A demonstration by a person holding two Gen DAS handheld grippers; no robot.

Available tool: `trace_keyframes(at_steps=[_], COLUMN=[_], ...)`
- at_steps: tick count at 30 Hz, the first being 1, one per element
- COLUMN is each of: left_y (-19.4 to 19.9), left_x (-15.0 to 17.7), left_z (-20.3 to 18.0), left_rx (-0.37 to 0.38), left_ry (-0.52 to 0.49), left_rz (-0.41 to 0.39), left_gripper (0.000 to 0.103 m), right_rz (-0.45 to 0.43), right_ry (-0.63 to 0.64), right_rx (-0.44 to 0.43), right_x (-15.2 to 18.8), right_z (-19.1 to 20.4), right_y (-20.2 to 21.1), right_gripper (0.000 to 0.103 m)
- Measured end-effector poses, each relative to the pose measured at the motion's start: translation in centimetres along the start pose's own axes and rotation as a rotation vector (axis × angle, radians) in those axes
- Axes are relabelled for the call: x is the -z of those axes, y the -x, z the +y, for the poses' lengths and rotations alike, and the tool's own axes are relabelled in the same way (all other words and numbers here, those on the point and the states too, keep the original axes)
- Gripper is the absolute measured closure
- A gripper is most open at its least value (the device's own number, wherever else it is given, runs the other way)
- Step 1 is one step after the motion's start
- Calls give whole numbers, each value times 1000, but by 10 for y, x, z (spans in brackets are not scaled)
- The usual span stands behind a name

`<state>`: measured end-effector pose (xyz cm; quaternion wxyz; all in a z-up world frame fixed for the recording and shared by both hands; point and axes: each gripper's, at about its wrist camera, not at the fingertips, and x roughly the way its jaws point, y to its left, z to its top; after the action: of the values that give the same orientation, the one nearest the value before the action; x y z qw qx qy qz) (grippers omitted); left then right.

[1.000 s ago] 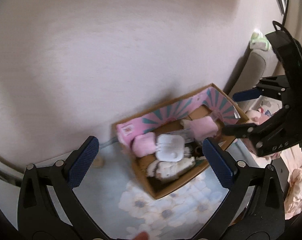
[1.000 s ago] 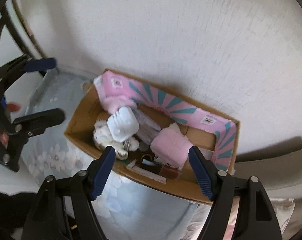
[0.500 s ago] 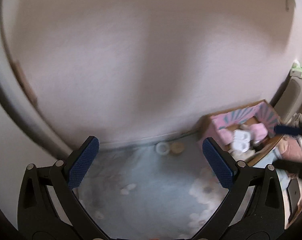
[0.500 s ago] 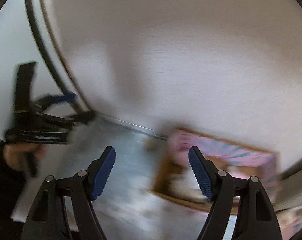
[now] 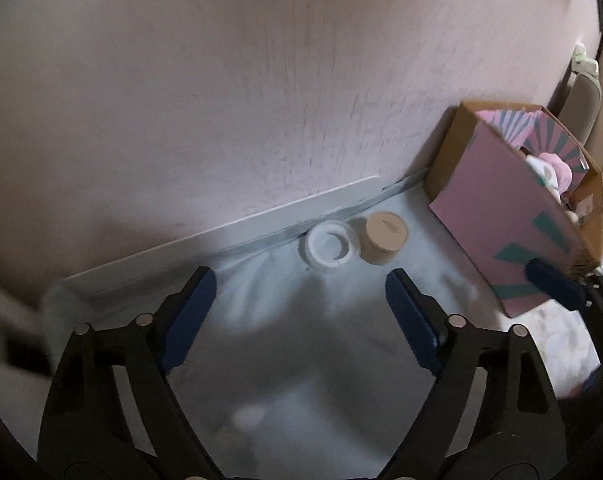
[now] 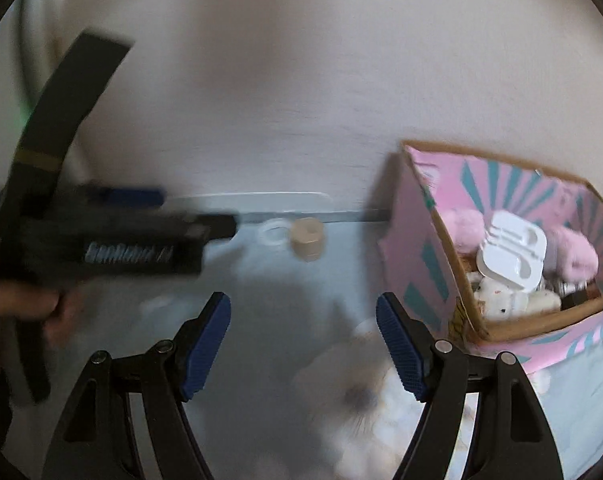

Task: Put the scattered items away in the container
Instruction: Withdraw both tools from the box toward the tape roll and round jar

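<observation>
With the pink-and-teal cardboard box [image 6: 429, 280] already holding soft toys, the step looks like fetching the white ring-shaped jar [image 5: 330, 245] and tan round lid [image 5: 383, 236] lying by the wall beside it: the left gripper [image 5: 297, 320], empty and closing, must descend over one, the right gripper [image 6: 303, 344] spread empty.

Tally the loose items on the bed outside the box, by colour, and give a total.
White: 1, the white ring-shaped container, beside the wall.
Tan: 1, the tan round jar, right next to it.
Total: 2 still outside the pink cardboard box.
</observation>
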<state>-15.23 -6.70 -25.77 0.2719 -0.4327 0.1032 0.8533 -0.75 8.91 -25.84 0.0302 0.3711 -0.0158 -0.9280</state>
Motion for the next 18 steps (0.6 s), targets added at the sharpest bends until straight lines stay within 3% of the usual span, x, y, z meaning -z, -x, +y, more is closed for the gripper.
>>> trace_keyframes(at_steps=[1,4,8,15,18], left_y=[-10,-27,-43,-56,-58], left_x=[1,2,4,0,2], left_z=[0,-7,-14,-5,-9], left_rx=[16,38,46,106,88], left_ry=[-11,-52,-77,-5,-24], left_rz=[-4,1,10,-1,-9], left_gripper=[19,19,25,27,27], right_rz=[-17,-59,-45,-34,-26], right_ry=[-4,35,57,60,77], right_rx=[59,124,107,84,89], right_x=[0,5,17,2,0], right_z=[2,18,23,14,11], right_y=[-8,-15,-22,-35,-39], right_gripper=[35,35,41,45,45])
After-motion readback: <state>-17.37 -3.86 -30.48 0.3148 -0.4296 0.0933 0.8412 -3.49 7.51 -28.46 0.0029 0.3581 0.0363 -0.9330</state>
